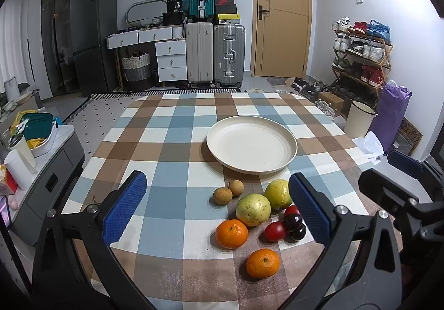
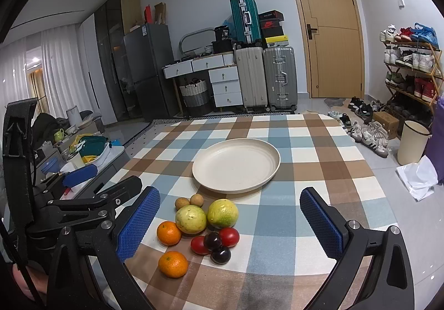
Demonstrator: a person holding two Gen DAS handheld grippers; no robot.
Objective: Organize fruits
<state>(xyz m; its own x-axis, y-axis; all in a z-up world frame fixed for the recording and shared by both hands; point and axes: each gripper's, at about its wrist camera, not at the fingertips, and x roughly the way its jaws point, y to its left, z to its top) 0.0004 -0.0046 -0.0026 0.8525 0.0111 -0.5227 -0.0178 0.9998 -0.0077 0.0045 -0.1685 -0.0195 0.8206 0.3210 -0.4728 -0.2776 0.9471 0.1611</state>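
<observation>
Desk [image 1: 172, 126] covered with a checked cloth in blue, brown and white. A cream plate [image 1: 251, 168] sits near the middle of it, holding nothing.

All fruit lies on the cloth in one loose cluster on the near side of the plate, none of it touching the plate:
- two small brown round fruits [image 1: 229, 192] side by side, closest to the plate;
- two yellow-green fruits [image 1: 253, 209], touching or nearly touching each other, just behind the brown pair as seen from the plate;
- two oranges [image 1: 231, 233], one beside the green pair, the other [image 1: 262, 262] nearest the cameras and slightly apart;
- two red fruits [image 2: 229, 236] and two dark, near-black fruits [image 2: 212, 241], bunched tightly together beside the oranges.

Left gripper [image 1: 219, 212]: fingers spread wide, blue pads [image 1: 125, 210] well apart, nothing between them — held above the desk, angled down toward the cluster, not touching any fruit. In the left wrist view its right-hand pad overlaps the red and dark fruits, but only as seen from that camera.

Right gripper [image 2: 230, 226]: fingers likewise spread wide and gripping nothing, above the desk and clear of the fruit. The left gripper's black frame [image 2: 83, 204] shows at the left edge of the right wrist view — the two tools sit side by side.
</observation>
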